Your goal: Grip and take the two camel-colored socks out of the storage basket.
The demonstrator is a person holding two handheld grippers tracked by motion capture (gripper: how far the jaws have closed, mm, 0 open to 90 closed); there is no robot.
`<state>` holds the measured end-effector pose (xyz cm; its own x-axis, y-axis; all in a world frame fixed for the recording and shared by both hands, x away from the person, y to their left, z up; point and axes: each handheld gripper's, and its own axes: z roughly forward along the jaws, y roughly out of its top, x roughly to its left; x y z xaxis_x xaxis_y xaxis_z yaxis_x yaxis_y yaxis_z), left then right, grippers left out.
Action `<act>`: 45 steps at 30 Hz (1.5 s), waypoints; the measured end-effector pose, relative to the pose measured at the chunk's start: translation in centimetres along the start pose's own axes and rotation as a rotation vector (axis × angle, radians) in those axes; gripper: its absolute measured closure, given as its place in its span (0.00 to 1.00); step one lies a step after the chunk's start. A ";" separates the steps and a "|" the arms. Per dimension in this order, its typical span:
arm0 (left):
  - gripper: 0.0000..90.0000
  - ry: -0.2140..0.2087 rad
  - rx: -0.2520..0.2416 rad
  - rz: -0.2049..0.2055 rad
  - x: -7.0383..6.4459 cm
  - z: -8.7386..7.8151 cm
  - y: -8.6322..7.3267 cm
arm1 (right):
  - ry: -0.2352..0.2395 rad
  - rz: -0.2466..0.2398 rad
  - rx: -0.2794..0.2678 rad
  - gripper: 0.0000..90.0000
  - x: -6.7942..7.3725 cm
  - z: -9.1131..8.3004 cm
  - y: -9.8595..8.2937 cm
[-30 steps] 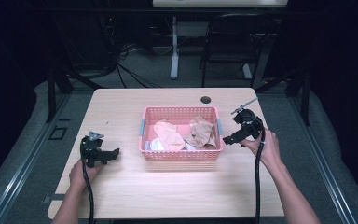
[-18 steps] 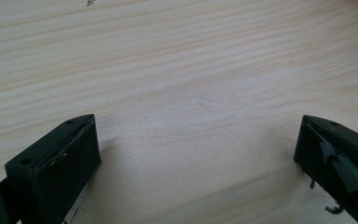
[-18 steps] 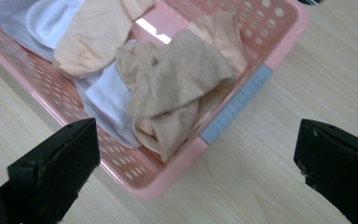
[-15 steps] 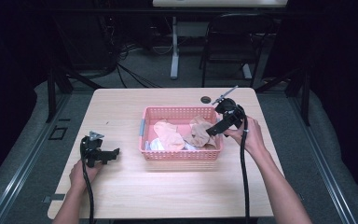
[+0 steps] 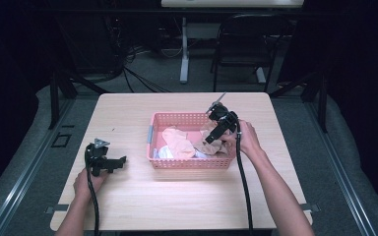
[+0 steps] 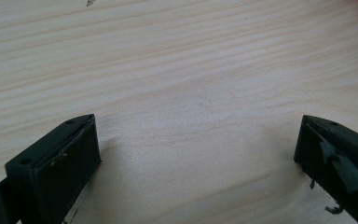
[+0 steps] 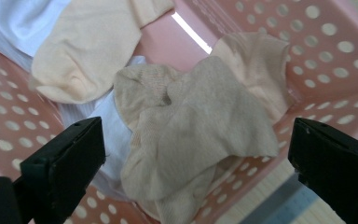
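A dim room with dark floor surrounds a pale wooden table (image 5: 177, 201); a dark chair (image 5: 241, 49) and a white post (image 5: 184, 49) stand beyond its 12 o'clock edge. Near the table's centre, a little toward 1 o'clock, sits a pink perforated basket (image 5: 189, 163); inside it lie a peach sock (image 5: 179, 143) at the middle, a crumpled beige sock (image 7: 200, 126) toward the 3 o'clock end, and white cloth (image 7: 23, 16) beneath them.

The right tool (image 5: 211, 140) hangs over the basket's 3 o'clock end, tilted down into it, held by the right hand (image 5: 246, 140); in the right gripper view its black jaws stand wide apart, released, with the beige sock between them and lower down; I cannot tell whether either jaw touches the fabric.

The left tool (image 5: 119, 161) rests at the table's 9 o'clock side, well apart from the basket, in the left hand (image 5: 86, 182); the left gripper view shows its jaws spread wide over bare wood, grasping nothing; a black cable (image 5: 94, 206) trails from it toward 6 o'clock.
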<state>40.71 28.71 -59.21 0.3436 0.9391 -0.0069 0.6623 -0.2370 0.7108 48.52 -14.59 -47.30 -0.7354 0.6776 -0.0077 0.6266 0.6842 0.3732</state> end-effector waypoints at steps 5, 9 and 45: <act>0.00 0.000 0.000 0.000 0.0 0.0 0.0 | -0.029 -0.013 0.048 0.12 0.4 1.8 0.6; 0.00 -0.001 0.000 0.001 0.0 0.0 0.0 | -0.095 -0.029 0.065 0.14 0.3 2.3 1.1; 0.00 -0.001 0.000 0.001 0.0 0.0 0.0 | -0.008 0.088 0.114 0.88 0.3 3.3 1.7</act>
<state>40.72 28.71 -59.21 0.3449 0.9386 -0.0068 0.6616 -0.2379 0.7111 50.20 -12.30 -49.72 -0.6743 0.7384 0.0132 0.7144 0.6476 0.2650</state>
